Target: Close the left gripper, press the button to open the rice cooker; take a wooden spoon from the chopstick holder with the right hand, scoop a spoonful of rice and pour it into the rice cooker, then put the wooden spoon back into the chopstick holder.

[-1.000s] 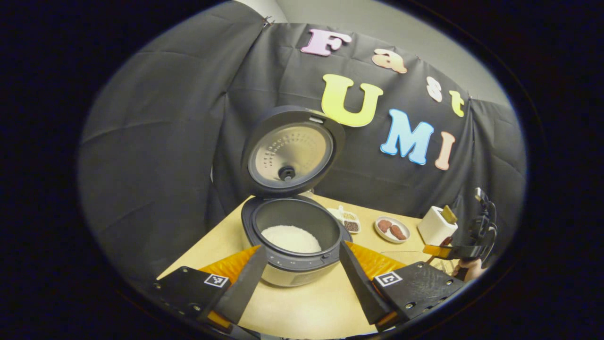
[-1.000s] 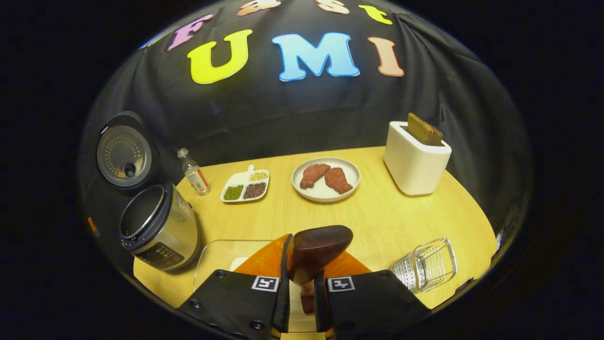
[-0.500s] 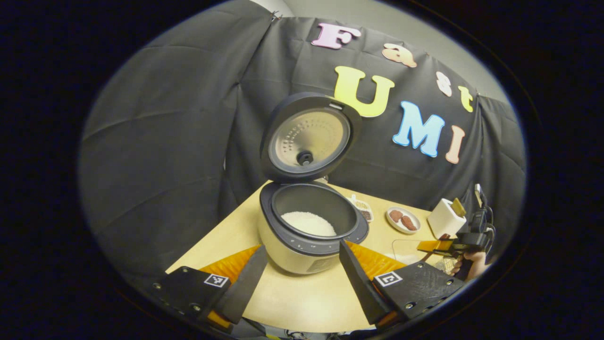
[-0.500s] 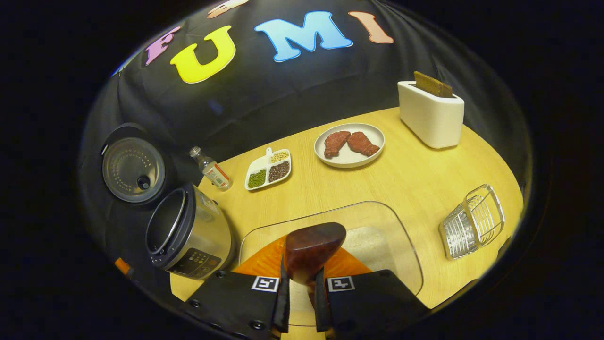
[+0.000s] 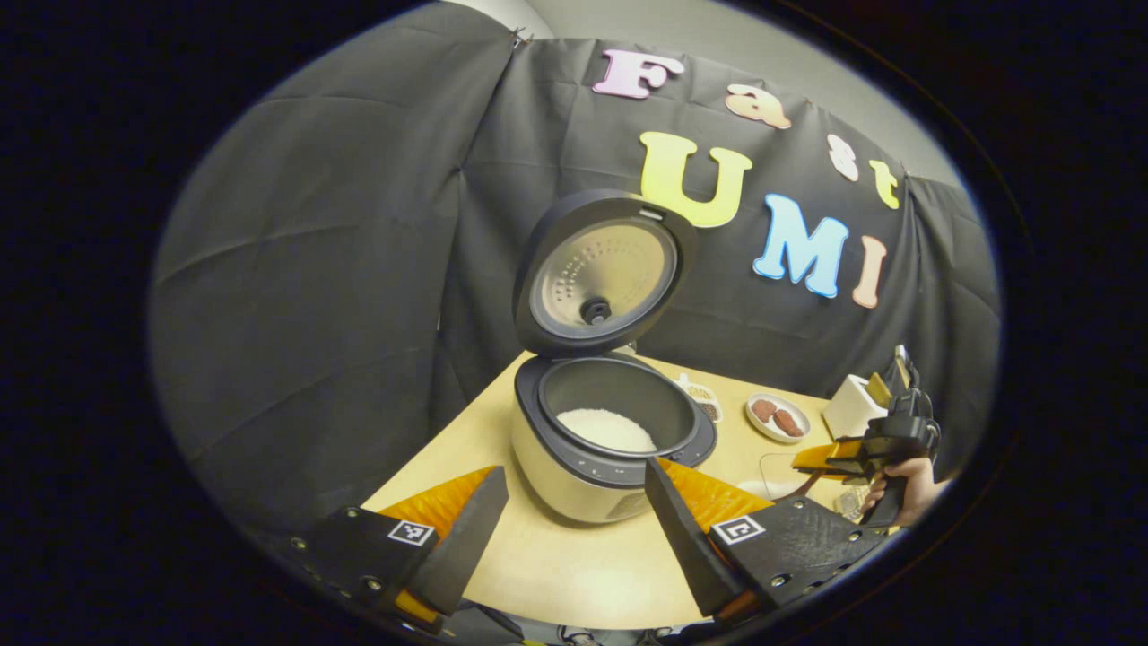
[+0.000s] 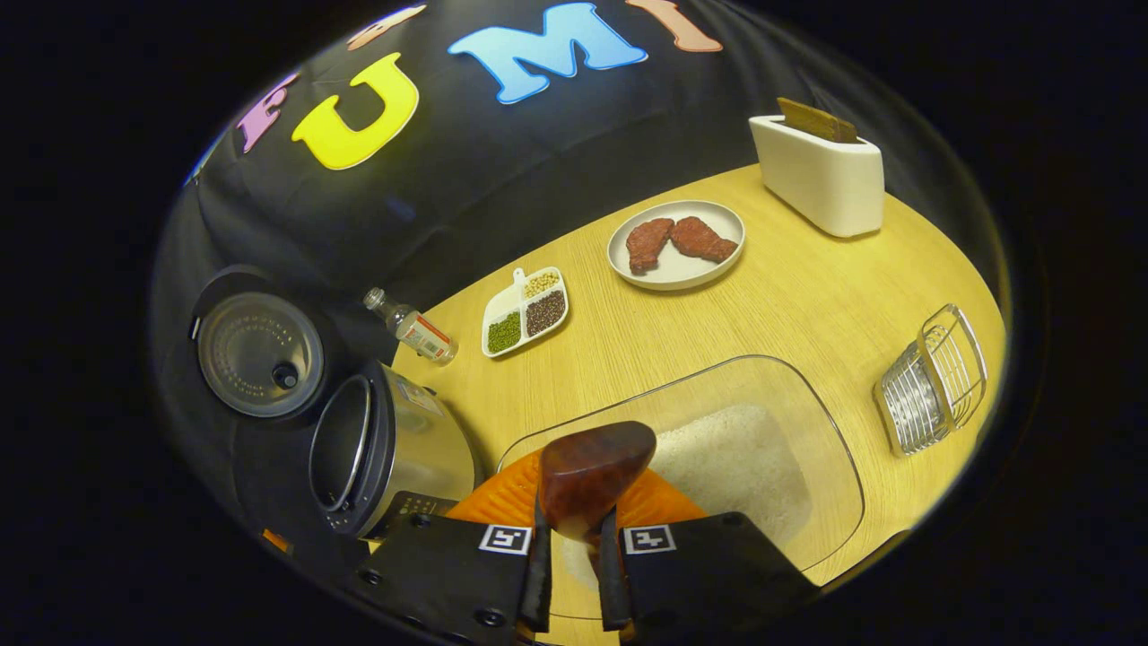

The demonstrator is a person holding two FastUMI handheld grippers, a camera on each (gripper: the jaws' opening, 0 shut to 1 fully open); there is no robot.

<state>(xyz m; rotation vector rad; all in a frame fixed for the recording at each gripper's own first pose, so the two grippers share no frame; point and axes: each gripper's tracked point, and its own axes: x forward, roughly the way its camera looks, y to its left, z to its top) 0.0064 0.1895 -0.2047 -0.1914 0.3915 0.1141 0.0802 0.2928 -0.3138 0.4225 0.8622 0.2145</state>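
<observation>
The rice cooker (image 5: 583, 471) stands open with its lid (image 5: 599, 271) tipped up, and white rice (image 5: 606, 430) lies in its pot. My left gripper (image 5: 574, 529) hangs open in front of it, touching nothing. In the right gripper view the cooker (image 6: 395, 453) is at the lower left. My right gripper (image 6: 574, 538) is shut on the dark wooden spoon (image 6: 590, 467), whose bowl points forward over the near end of a clear glass dish (image 6: 834, 467) holding rice (image 6: 731, 462). The right gripper (image 5: 852, 453) and the hand holding it also appear at the far right of the left gripper view.
On the wooden table (image 6: 771, 305) sit a small bottle (image 6: 414, 328), a divided dish of beans (image 6: 525, 309), a plate with two meat pieces (image 6: 674, 244), a white box with brown slabs (image 6: 821, 170) and a wire-mesh holder (image 6: 933, 379) by the right edge.
The right gripper, still holding the spoon, has tipped down and moved over the glass dish, whose rice now shows. The left gripper has drawn back from the cooker, staying open.
</observation>
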